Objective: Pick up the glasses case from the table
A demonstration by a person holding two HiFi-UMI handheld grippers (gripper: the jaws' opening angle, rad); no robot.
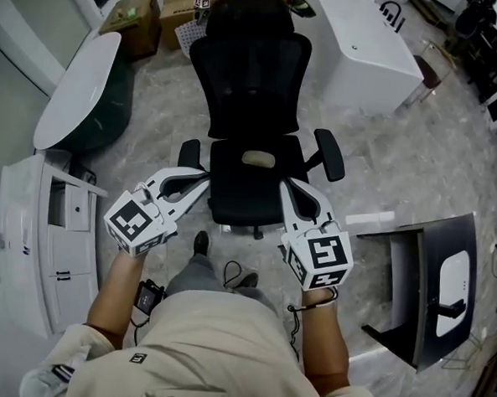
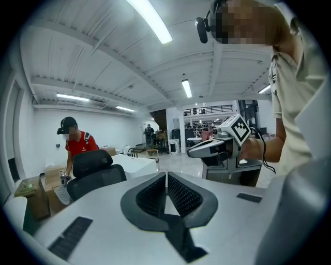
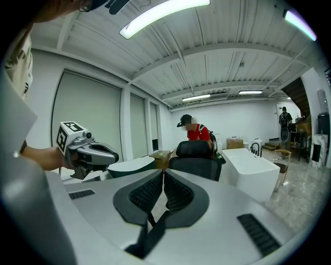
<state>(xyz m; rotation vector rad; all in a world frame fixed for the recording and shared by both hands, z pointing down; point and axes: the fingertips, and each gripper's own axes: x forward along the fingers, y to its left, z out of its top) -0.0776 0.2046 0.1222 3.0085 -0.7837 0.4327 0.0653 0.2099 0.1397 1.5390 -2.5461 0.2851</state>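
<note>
Head view: where is the glasses case, and is either tong anywhere near it?

A small pale oblong thing, which I take for the glasses case (image 1: pixel 258 159), lies on the seat (image 1: pixel 232 188) of the black office chair (image 1: pixel 251 84), close under the backrest. No table in view shows anything like it. The left gripper (image 1: pixel 201 179) and right gripper (image 1: pixel 288 187) hang above the seat's front corners, apart from the case, one on each side.

And the jaws?

Each gripper's own view shows its ribbed pads pressed together with nothing between them. Both would have to spread before a grasp.

How do you expect the case to handle?

Light, I judge, and probably a stiff rounded shell, so it should bear a firm squeeze. Its smooth, domed surface could let it squirt out of the pads. The cushion beneath may give if it is pushed down.

Where would you take it?

Across the narrow width at the middle of its length, pads low on the sides, with one gripper.
</note>
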